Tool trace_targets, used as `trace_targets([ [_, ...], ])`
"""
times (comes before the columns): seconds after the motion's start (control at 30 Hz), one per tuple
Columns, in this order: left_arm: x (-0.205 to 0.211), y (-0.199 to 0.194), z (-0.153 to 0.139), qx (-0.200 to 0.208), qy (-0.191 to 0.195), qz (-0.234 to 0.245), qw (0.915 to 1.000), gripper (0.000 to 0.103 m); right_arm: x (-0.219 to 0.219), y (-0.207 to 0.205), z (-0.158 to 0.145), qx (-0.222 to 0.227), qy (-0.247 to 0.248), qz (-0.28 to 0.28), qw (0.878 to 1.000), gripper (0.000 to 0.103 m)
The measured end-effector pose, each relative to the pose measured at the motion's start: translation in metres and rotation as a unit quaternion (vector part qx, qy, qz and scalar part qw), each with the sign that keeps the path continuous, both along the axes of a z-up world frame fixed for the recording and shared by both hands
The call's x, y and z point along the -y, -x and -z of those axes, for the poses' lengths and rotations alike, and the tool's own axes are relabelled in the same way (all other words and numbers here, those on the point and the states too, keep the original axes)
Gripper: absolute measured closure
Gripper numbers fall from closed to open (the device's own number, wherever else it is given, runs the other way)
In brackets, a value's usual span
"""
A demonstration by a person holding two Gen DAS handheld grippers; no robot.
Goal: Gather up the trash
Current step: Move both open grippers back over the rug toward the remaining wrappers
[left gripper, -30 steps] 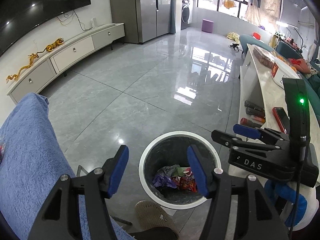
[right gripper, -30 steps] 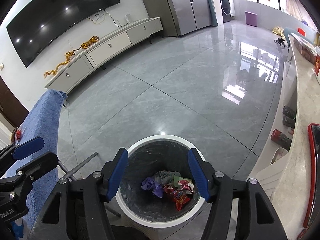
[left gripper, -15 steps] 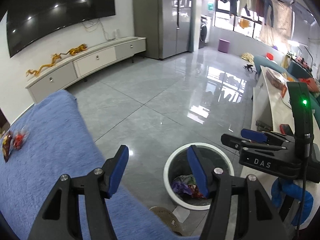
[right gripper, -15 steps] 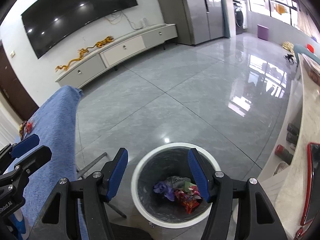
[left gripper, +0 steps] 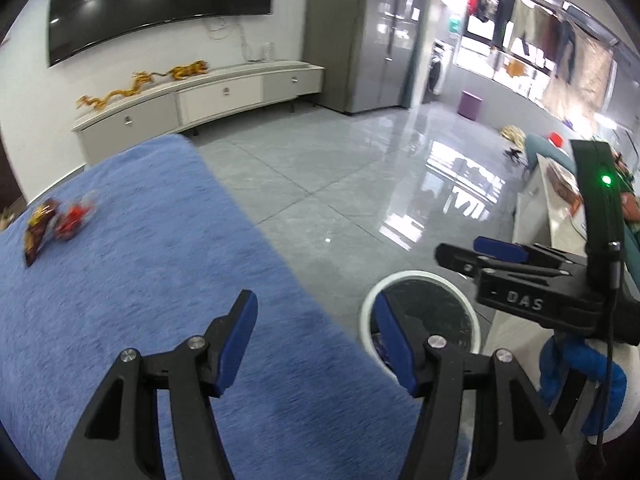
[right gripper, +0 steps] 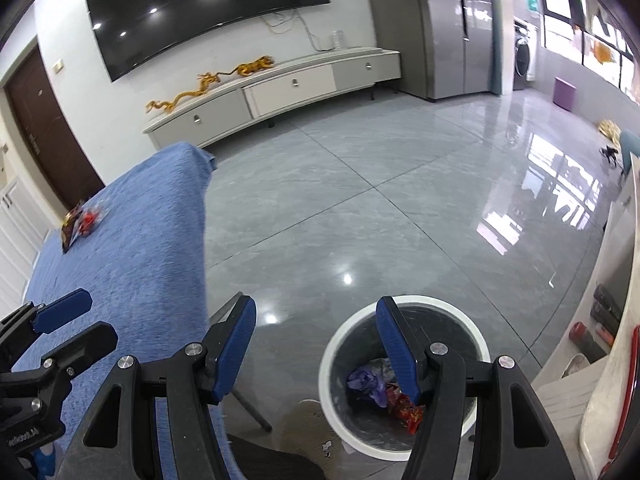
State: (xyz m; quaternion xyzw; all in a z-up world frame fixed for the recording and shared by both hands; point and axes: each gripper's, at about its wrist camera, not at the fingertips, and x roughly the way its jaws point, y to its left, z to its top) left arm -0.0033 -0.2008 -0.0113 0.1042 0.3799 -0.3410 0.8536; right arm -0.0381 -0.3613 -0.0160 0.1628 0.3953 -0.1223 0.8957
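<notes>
Left wrist view: the left claw (left gripper: 314, 338) hangs open and empty over the blue-covered counter (left gripper: 120, 300), low in the frame. The wrappers (left gripper: 56, 222) lie at far left, well apart from it. The bin (left gripper: 420, 312) stands on the floor at lower right, probably close so each drop is short.

Right wrist view: the right claw (right gripper: 316, 346) is open too, holding nothing, beside the bin (right gripper: 404, 380), which holds crumpled trash (right gripper: 380, 390). The wrappers (right gripper: 80, 224) sit at middle left.

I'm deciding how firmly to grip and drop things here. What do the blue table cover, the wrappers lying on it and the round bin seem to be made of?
Blue table cover: soft, matte, towel-like cloth; it drapes over the edge.
Red and orange snack wrappers: probably thin glossy plastic film, crumpled; blurred.
White-rimmed round bin: likely smooth rigid plastic, with a dark, wrinkled, slightly shiny bag liner inside.
</notes>
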Motion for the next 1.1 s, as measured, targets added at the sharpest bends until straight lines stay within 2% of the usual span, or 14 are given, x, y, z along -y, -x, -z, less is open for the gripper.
trace_targets([
  [0.2, -0.055, -0.009, -0.012, 0.024, 0.001, -0.088, 0.9959, 0.044, -0.027, -0.009, -0.014, 0.007, 0.014, -0.034, 0.999, 0.043],
  [0.4, -0.101, 0.003, -0.032, 0.068, -0.004, -0.158, 0.9851, 0.044, -0.054, -0.008, -0.028, 0.022, 0.019, -0.07, 0.997, 0.043],
  [0.8, -0.16, 0.043, -0.066, 0.115, 0.023, -0.227, 0.9669, 0.043, -0.124, 0.01, -0.067, 0.06, 0.044, -0.149, 0.986, 0.041],
  [1.1, -0.196, 0.044, -0.069, 0.11, 0.044, -0.264, 0.9573, 0.043, -0.16, 0.001, -0.077, 0.073, 0.054, -0.195, 0.977, 0.04],
])
